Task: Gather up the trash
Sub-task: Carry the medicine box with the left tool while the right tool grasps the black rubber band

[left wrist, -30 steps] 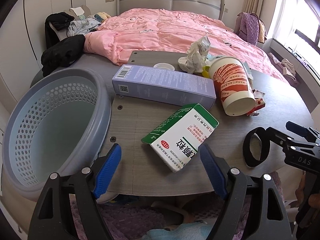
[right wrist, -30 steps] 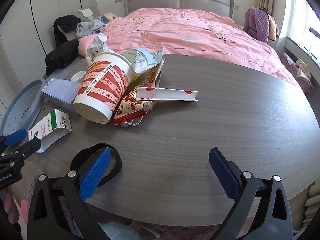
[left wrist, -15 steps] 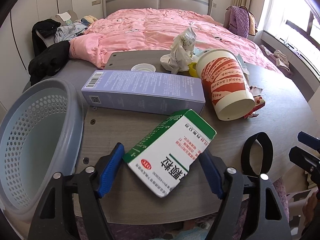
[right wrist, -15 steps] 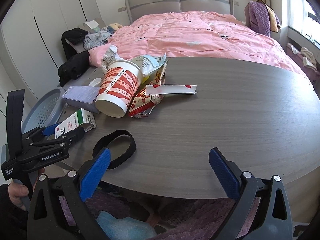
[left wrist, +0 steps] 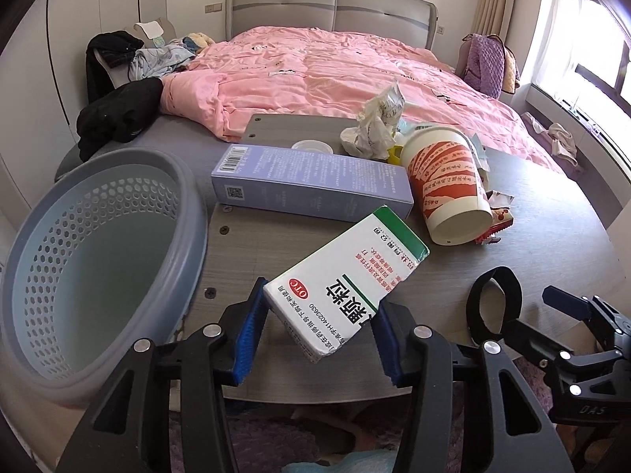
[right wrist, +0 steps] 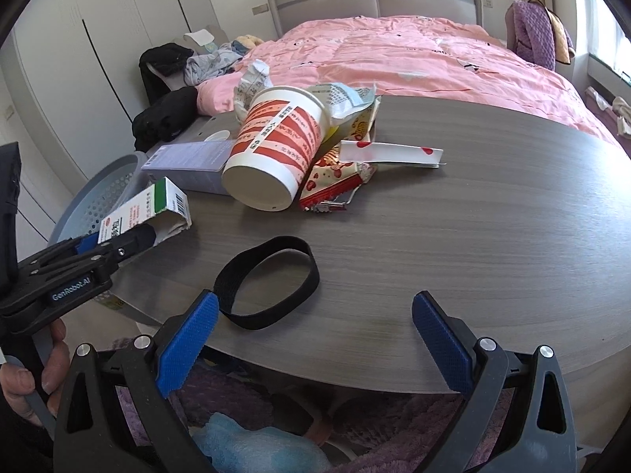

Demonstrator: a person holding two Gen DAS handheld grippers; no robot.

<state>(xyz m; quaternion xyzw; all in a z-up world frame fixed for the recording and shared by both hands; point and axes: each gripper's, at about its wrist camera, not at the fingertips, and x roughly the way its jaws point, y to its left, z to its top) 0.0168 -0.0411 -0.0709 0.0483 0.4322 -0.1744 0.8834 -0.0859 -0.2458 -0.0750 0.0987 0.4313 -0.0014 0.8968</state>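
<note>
Left gripper [left wrist: 315, 335] has just been closing and now clamps the white-green box [left wrist: 347, 276], lifted off the bench [right wrist: 473, 216], right of the basket [left wrist: 98, 268]. Right gripper [right wrist: 315, 339] gapes wide, empty, over the bench edge near a black strap [right wrist: 268, 287]. Beyond the box: purple box [left wrist: 307, 185], tipped cup [left wrist: 449, 189], wrappers [right wrist: 339, 173], then bed [left wrist: 335, 63].

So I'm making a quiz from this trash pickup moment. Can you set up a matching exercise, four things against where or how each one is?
Things:
1. green and white box
2. paper cup
3. black strap loop
4. mesh basket

States:
A. lying flat on the table, near the right tongs
B. beside the table's edge, nothing visible inside
C. clamped in the left tongs
D. tipped on its side among wrappers

Pairs: 1-C, 2-D, 3-A, 4-B
</note>
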